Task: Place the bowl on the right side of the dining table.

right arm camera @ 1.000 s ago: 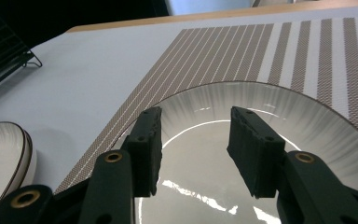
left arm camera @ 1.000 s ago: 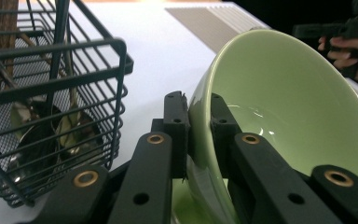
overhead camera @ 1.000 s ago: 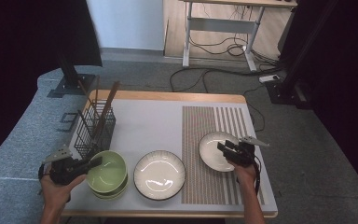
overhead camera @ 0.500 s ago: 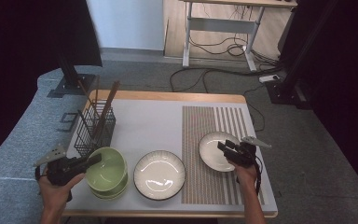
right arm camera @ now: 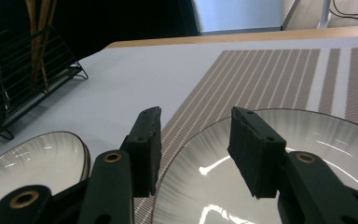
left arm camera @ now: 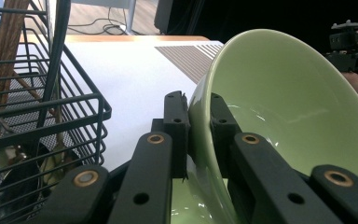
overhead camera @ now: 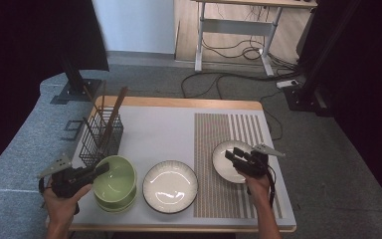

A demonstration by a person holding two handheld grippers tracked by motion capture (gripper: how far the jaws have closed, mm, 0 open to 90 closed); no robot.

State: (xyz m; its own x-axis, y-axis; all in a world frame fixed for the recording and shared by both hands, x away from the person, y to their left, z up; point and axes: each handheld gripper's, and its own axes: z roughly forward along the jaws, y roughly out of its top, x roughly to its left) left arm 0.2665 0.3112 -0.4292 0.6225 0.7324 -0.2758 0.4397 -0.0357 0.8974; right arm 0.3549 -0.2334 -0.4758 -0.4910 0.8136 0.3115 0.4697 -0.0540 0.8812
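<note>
My left gripper point(overhead camera: 98, 171) point(left arm camera: 198, 123) is shut on the left rim of a green bowl point(overhead camera: 115, 179) point(left arm camera: 289, 107), one jaw outside the wall and one inside. The bowl is tipped in the left gripper view and rests on what looks like a second green bowl point(overhead camera: 113, 205). My right gripper point(overhead camera: 235, 156) point(right arm camera: 196, 140) stands open over a white ribbed plate point(overhead camera: 224, 168) point(right arm camera: 317, 154) on the striped mat point(overhead camera: 229, 134). Its left jaw hangs outside the plate's rim, its right jaw over the inside, and nothing is pressed between the pads.
Another white plate point(overhead camera: 170, 186) point(right arm camera: 32, 158) lies between the bowl and the right plate. A black wire rack point(overhead camera: 101, 134) point(left arm camera: 37, 107) holding wooden utensils stands just behind the bowl. The table's front edge point(overhead camera: 179, 229) is close to both hands.
</note>
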